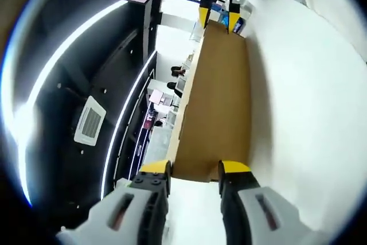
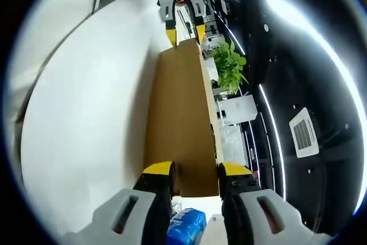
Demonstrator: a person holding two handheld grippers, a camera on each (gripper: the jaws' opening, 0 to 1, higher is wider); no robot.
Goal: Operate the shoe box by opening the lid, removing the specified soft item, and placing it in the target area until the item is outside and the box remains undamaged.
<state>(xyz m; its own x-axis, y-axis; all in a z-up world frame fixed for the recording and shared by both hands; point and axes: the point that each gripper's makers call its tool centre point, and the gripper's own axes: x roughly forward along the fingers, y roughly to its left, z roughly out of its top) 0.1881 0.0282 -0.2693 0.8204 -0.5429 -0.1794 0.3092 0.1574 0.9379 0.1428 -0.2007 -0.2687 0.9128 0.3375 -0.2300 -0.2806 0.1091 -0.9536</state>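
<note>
A long brown cardboard lid (image 1: 215, 96) stretches from my left gripper (image 1: 195, 169) to my right gripper (image 1: 219, 18) at its far end. Each gripper's yellow-tipped jaws stand either side of one short end, closed against it. In the right gripper view the same lid (image 2: 178, 113) runs from my right gripper (image 2: 195, 170) away to the left gripper (image 2: 184, 32). A blue soft-looking item (image 2: 184, 225) with white print shows just below the lid's near end, between the right jaws; most of it is hidden.
The white table (image 1: 309, 113) lies along one side of the lid (image 2: 86, 113). Both views are rolled sideways. A green plant (image 2: 229, 64) and desks stand beyond the table. A black ceiling with light strips and a vent (image 1: 89, 121) fills the other side.
</note>
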